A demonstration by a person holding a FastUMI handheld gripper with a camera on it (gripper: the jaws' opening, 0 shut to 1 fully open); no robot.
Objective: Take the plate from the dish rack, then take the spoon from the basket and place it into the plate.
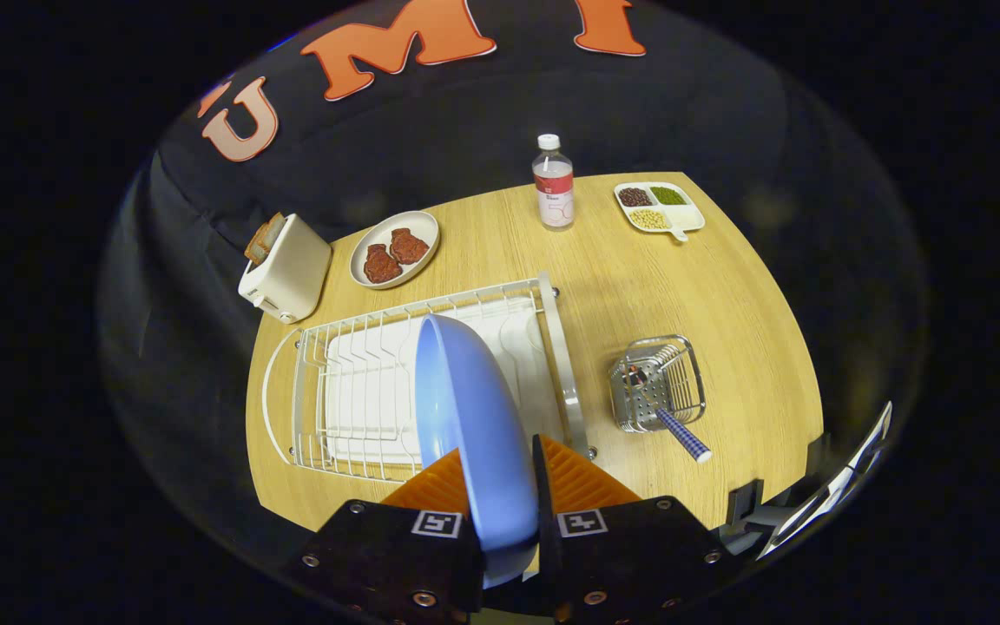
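The gripper [500, 486] holds the blue plate [470, 417] on its edge, with one finger pressing on each side of it. The plate stands up tall above the white wire dish rack [352, 382], and it hides the middle of the rack and part of the white tray under the wires. The bottom rim of the plate goes down between the fingers, so that part is hard to see. It is hard to tell if the plate touches the rack or is lifted off it. To the right of the rack, apart from it, sits a small metal basket [658, 382] on the wooden table [726, 304]. The spoon [669, 417] lies in the basket. Its blue checked handle sticks out toward the gripper, and its bowl is mostly hidden behind the basket wires. Beyond the rack are a white toaster [287, 269] with bread in it, a plate with two brown pieces of food [394, 249], a clear bottle [553, 182] with a white cap, and a small divided tray [659, 208] of beans. The beans are too small to make out well.
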